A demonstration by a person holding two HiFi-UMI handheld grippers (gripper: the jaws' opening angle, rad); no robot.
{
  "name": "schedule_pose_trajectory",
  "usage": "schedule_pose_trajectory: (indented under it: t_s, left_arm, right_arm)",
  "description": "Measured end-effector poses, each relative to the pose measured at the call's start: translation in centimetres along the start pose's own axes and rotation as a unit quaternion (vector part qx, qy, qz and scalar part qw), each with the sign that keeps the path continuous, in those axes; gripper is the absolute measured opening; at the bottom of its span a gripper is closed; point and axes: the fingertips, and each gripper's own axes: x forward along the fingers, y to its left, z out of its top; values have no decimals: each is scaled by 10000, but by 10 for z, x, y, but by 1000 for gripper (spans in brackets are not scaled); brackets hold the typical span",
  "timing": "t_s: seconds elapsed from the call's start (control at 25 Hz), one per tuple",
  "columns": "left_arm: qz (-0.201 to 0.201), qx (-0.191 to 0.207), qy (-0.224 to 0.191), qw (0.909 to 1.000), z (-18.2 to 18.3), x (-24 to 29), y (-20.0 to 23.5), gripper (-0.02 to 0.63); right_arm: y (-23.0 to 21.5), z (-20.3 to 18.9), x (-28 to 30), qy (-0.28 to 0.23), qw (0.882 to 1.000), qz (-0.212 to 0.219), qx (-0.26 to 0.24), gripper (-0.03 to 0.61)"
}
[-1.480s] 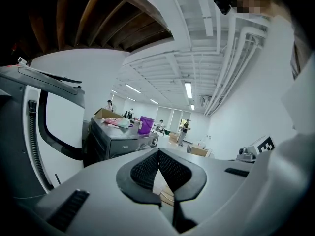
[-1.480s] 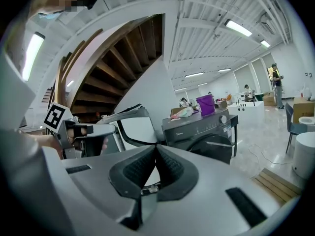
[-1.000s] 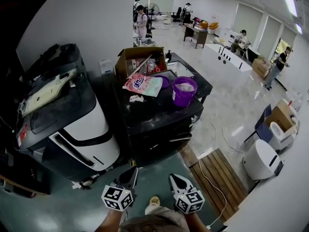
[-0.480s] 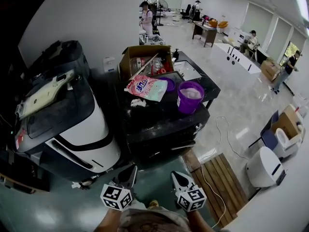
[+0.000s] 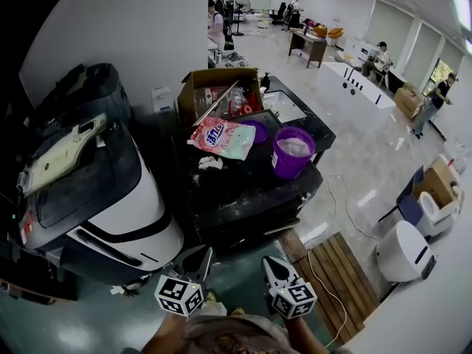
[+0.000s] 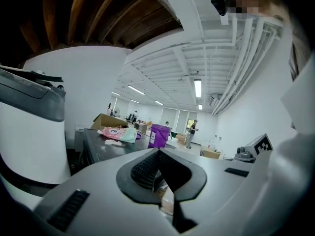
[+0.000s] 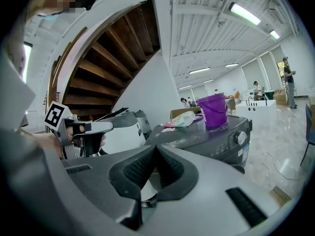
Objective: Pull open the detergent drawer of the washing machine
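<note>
Left claw (image 5: 199, 257) and right claw (image 5: 271, 265) are both closed on nothing, pads pressed together, side by side low in front of me and well short of the black front-loading washing machine (image 5: 243, 190). It sits slightly nearer than a second ago, so this is approach only. The detergent drawer is untouched and I can't pick it out; presumably it's in the front strip by the round silver knob (image 7: 239, 137). Purple plastic bucket (image 5: 293, 151), pink detergent pouch (image 5: 221, 136) and open cardboard box (image 5: 217, 91) sit on top, the bulky white-and-black appliance (image 5: 110, 198) crowds the left, and the slatted wooden pallet (image 5: 332, 271) lies on the floor to the right.
</note>
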Motion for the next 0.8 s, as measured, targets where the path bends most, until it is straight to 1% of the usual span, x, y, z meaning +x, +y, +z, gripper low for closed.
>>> schedule_pose_trajectory:
  t_s: [0.12, 0.32, 0.44, 0.64, 0.8]
  left_arm:
    - [-85, 36, 5, 10000, 5, 7, 9, 21]
    - [-212, 54, 56, 9997, 7, 15, 23, 21]
    - [-269, 48, 84, 9996, 7, 18, 28, 21]
    - [-379, 36, 83, 9992, 9, 24, 34, 21]
    - [-465, -2, 89, 9989, 9, 29, 34, 21]
  right_arm:
    - [3, 11, 10, -126, 9999, -72, 23, 3]
    - [7, 14, 23, -206, 9997, -109, 16, 3]
    - [9, 18, 27, -325, 9993, -137, 104, 3]
    - [13, 16, 34, -308, 9993, -152, 122, 3]
    - [14, 19, 38, -353, 9988, -173, 293, 8]
